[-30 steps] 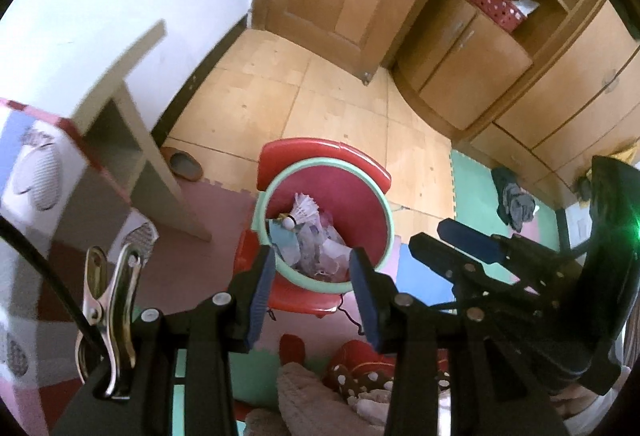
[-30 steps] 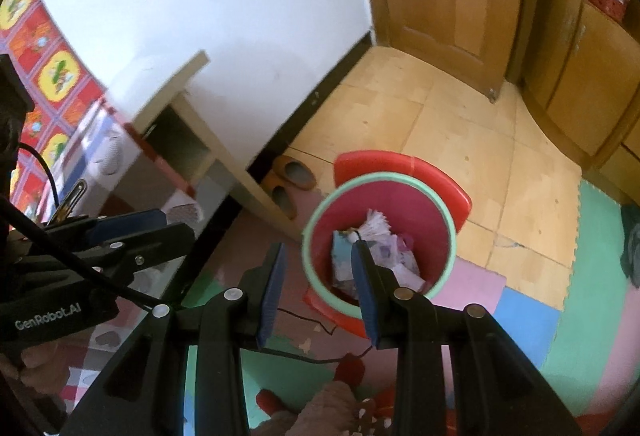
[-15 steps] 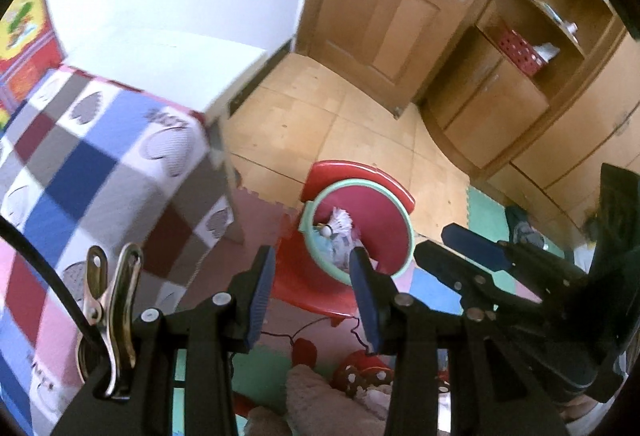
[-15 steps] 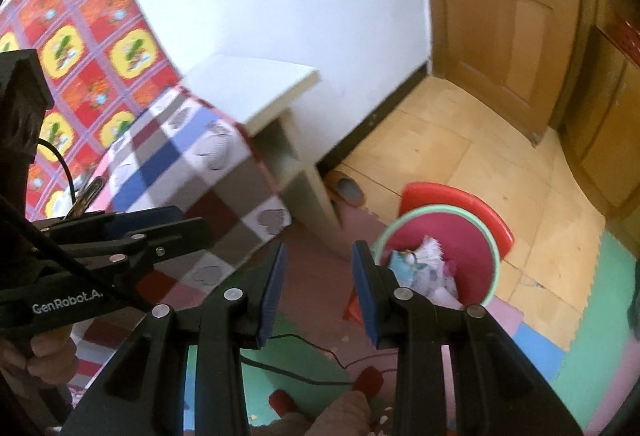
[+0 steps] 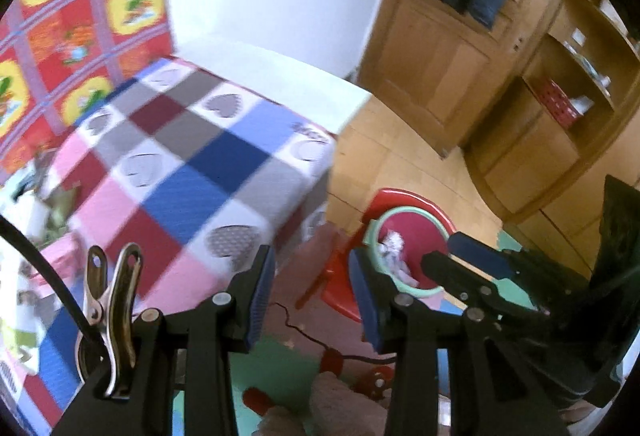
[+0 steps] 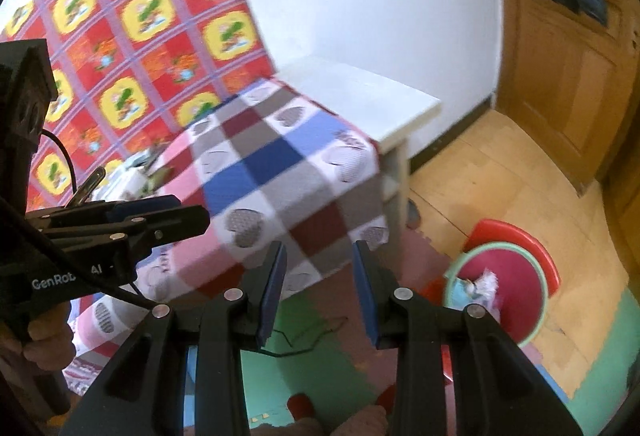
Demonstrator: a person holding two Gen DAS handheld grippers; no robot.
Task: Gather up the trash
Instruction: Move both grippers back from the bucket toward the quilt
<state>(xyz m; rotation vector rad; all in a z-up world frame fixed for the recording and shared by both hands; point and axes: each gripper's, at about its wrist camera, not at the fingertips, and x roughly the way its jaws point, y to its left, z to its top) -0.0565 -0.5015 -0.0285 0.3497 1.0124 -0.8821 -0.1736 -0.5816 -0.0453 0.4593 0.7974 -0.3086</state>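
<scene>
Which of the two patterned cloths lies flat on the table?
The checked cloth with grey hearts in pink, blue and maroon squares covers the tabletop and drapes over its edge. The red cloth with yellow picture squares hangs upright behind the table.

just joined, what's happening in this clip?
A person is collecting trash with a handheld gripper in each hand. Both the left gripper and the right gripper are open and empty, with nothing between the fingers. The red bin on the floor already holds crumpled paper trash. Both cameras face the table with the checked cloth; some clutter shows at its far left edge, too blurred to identify. No pickup is under way.
</scene>
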